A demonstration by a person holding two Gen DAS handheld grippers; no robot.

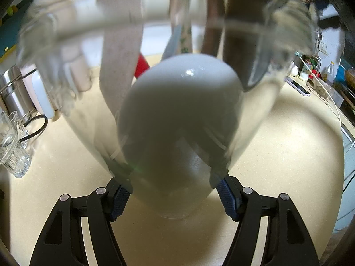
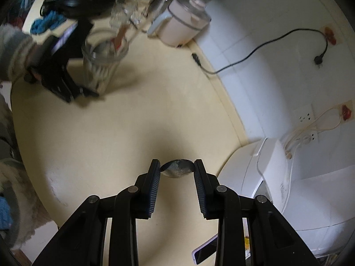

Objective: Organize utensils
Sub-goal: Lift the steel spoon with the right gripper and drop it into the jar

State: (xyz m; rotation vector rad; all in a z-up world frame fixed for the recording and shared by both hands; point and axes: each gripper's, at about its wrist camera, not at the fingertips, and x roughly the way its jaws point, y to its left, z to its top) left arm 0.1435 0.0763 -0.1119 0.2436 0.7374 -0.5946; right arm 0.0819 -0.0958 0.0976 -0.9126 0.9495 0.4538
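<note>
The left gripper is clamped on a clear glass standing on the beige counter. Its blue pads press the lower wall of the glass from both sides. Through the wall, several utensils show inside: a pale ladle bowl, a flat beige handle, a red part and dark handles at far right. In the right wrist view, the same glass stands at far left of the counter, with the left gripper at its base and a sleeved hand behind it.

The right gripper holds a metal spoon by its bowl, pinched edge to edge between the fingertips. The spoon is near and well apart from the glass; its handle is hidden.

Two empty tumblers stand at the left edge of the counter. A pale appliance sits far behind the glass. A black cord runs along the white tiled wall. A phone lies near, beside the right gripper.
</note>
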